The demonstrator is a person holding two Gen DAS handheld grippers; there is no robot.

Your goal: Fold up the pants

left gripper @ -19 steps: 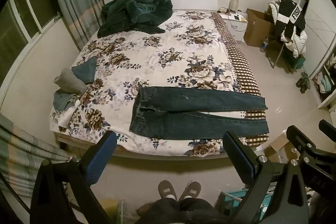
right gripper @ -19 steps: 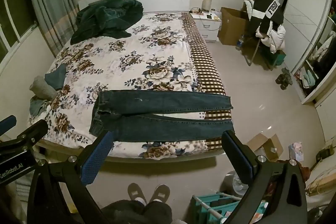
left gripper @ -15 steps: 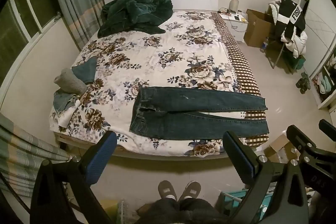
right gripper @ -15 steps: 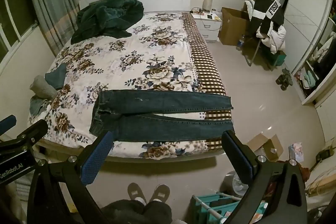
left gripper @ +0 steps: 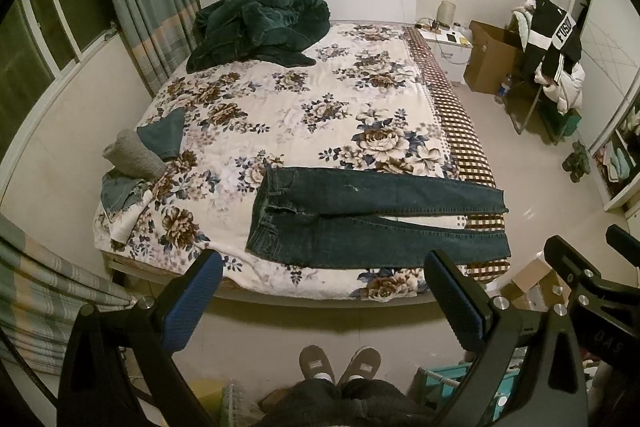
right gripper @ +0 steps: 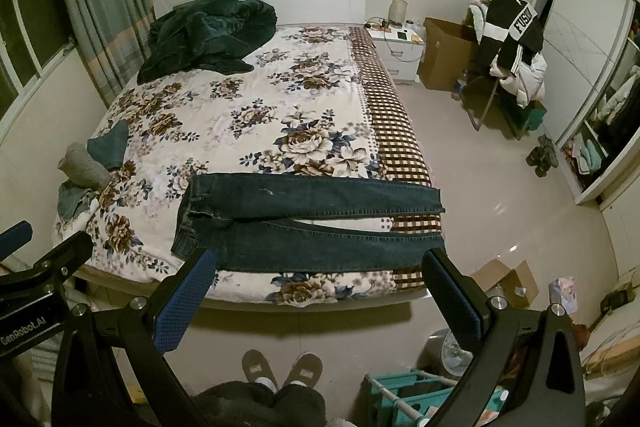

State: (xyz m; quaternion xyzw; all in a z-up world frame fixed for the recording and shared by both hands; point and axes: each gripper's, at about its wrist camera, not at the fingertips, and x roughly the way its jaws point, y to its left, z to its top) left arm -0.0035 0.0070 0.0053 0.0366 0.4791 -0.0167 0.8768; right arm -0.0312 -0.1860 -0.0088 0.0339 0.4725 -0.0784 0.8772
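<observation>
I see dim, yellowish indoor light from above, w/ glare spots on the floor [right gripper: 500, 207]. Strong fisheye bending and black vignette at the corners; centre is sharp.

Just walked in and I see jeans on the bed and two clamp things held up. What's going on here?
A person standing at the foot of the bed holds a two-finger gripper in each hand, about to fold pants. The dark jeans lie flat and unfolded near the bed's front edge, waistband to the left, legs running right. The left gripper and right gripper are both open, empty, and well short of the jeans. Folding has not begun. A green blanket is heaped by the headboard.
</observation>
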